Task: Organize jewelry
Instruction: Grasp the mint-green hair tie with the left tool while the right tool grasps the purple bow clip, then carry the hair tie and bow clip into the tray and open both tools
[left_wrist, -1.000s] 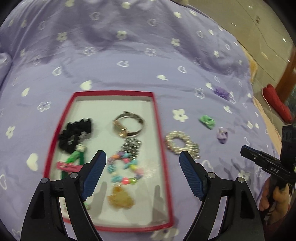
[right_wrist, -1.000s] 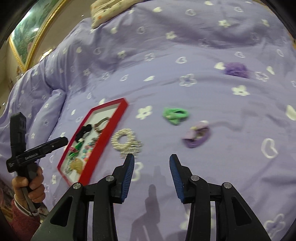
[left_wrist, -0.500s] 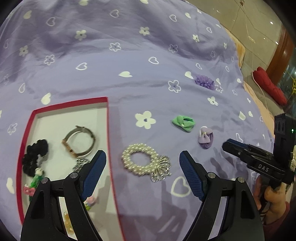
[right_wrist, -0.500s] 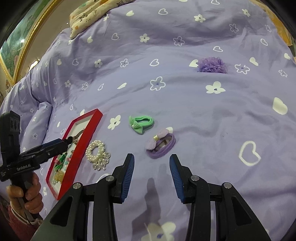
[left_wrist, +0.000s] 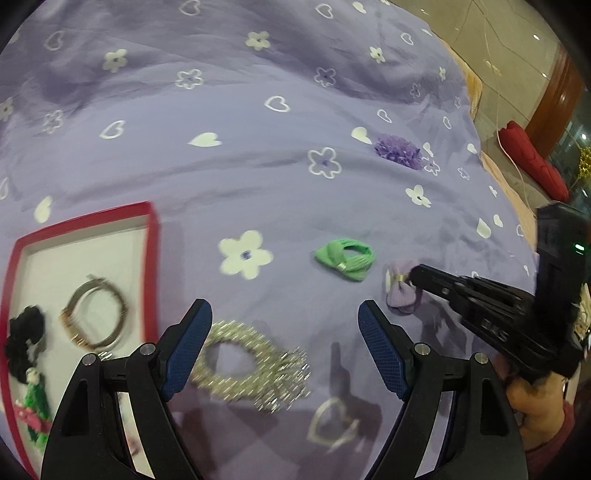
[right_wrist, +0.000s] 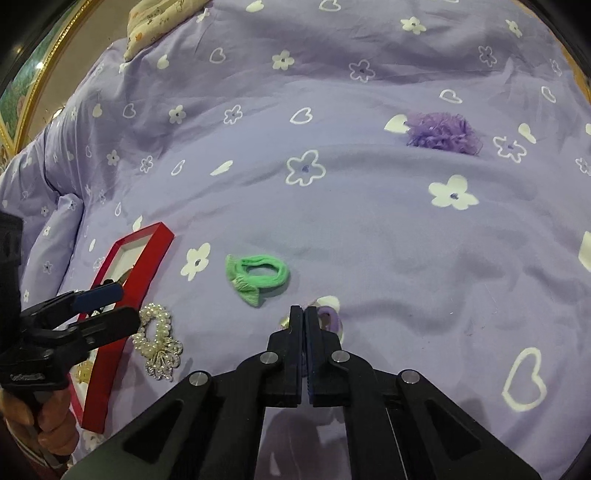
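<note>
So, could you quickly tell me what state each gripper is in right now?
Left gripper: open, holding nothing, above the pearl bracelet with silver charm.
Right gripper: shut on the small lilac fabric bow hair tie.

No lettering is legible; the left hand-held gripper (right_wrist: 110, 306) bears blurred print.

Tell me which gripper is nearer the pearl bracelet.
Left. The left gripper hangs open right over the pearl bracelet; the right gripper is off to the side, shut at the purple hair tie.
</note>
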